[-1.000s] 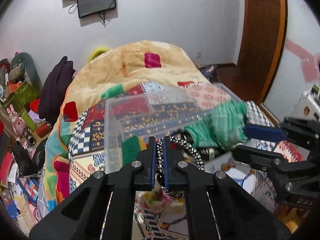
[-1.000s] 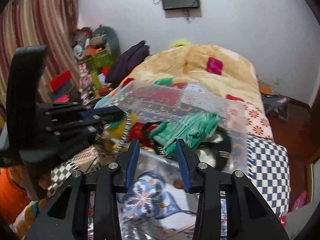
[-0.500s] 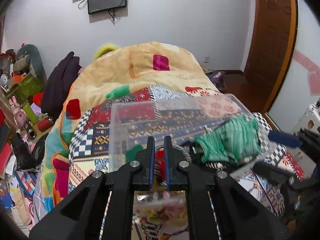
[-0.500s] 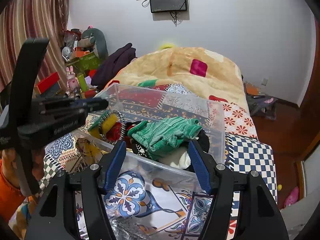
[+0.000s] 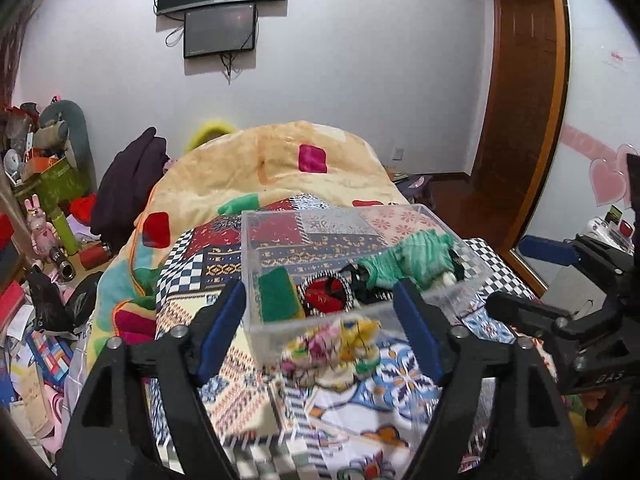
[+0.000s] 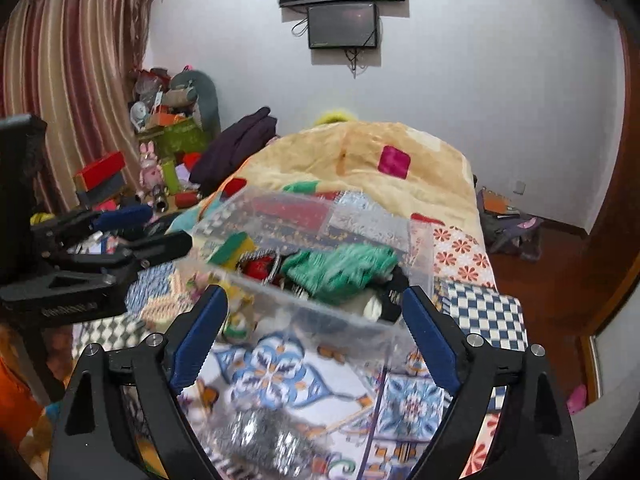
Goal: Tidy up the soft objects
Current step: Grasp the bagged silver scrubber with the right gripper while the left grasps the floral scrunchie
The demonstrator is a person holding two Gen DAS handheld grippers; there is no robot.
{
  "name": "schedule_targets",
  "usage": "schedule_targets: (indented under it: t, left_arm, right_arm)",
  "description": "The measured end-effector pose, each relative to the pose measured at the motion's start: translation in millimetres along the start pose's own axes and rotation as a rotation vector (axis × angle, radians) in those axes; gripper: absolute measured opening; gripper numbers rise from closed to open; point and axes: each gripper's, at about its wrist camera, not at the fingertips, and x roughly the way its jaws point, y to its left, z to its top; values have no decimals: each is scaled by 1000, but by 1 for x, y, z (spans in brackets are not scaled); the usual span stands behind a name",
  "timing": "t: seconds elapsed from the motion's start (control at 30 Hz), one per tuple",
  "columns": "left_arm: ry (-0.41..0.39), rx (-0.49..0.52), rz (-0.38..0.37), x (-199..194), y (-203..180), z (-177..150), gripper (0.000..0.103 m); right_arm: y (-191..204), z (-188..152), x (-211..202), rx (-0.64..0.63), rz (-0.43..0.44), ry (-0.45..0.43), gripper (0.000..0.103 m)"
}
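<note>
Both claws released, empty: left claw [image 5: 320, 316], right claw [image 6: 316, 320]. Between items; next, floral cloth [image 5: 332, 348] lower centre into bin [image 5: 256, 264].

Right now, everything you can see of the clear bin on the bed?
The clear bin is a rectangular, lidless, transparent plastic box standing upright on the patterned bedspread. Inside lie a green knit cloth toward its right, a green-and-yellow sponge at left, and a red round piece with a black-and-white rim between. A floral soft item lies against its near wall, outside. Neither gripper touches it.
</note>
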Motion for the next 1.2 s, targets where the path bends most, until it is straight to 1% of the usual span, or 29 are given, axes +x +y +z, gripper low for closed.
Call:
schedule_targets:
  t: [0.03, 0.13, 0.27, 0.4, 0.47, 0.5, 0.53, 0.57, 0.63, 0.67, 0.73, 0.8, 0.87, 0.93, 0.97, 1.03, 1.07, 1.1, 1.13, 1.2]
  left_arm:
    - [-1, 1, 2, -3, -1, -4, 87]
    - [6, -2, 14, -11, -3, -20, 94]
    - [69, 7, 10, -4, -8, -41, 94]
    - [140, -7, 21, 12, -9, -62, 94]
    - [162, -22, 21, 20, -8, -67, 94]
    - [176, -32, 21, 26, -7, -69, 94]
    - [191, -45, 25, 32, -5, -70, 94]
    - [199, -54, 26, 36, -5, -70, 94]
    - [215, -84, 26, 48, -1, -67, 94]
    - [219, -103, 27, 53, 1, -65, 94]
    - [218, -153, 25, 60, 8, -61, 94]
    - [224, -185, 28, 66, 13, -57, 94]
    - [220, -214, 12, 68, 18, -54, 89]
    - [229, -230, 17, 72, 22, -53, 76]
    - [240, -234, 12, 75, 23, -53, 72]
    - [277, -247, -10, 83, 25, -54, 49]
    - [287, -248, -23, 86, 25, -54, 43]
    - [297, -244, -28, 88, 24, -54, 33]
    - [301, -240, -32, 90, 24, -53, 26]
    - [298, -222, -39, 89, 21, -52, 20]
  right_arm:
    - [3, -6, 0, -7, 4, 17, 88]
    - [10, -28, 5, -23, 12, 81, 88]
    - [14, -59, 16, -19, 40, 187, 88]
    - [12, -78, 29, 12, 79, 267, 86]
    - [10, -83, 34, 23, 95, 294, 75]
    - [8, -85, 37, 28, 111, 307, 67]
    - [7, -85, 38, 36, 128, 314, 61]
    - [7, -85, 39, 39, 139, 313, 58]
    - [6, -84, 38, 34, 142, 302, 45]
    - [5, -83, 37, 34, 142, 296, 42]
    - [4, -82, 34, 39, 137, 283, 32]
    - [2, -80, 31, 46, 129, 270, 28]
    - [-2, -78, 31, 59, 121, 255, 27]
    - [-4, -77, 30, 70, 119, 247, 27]
    - [-4, -75, 30, 74, 119, 244, 27]
    - [-4, -74, 29, 78, 116, 236, 27]
    - [-3, -73, 27, 80, 114, 231, 27]
    - [-4, -72, 26, 82, 113, 226, 27]
    - [-5, -72, 24, 84, 112, 221, 27]
    - [-7, -70, 22, 88, 108, 209, 27]
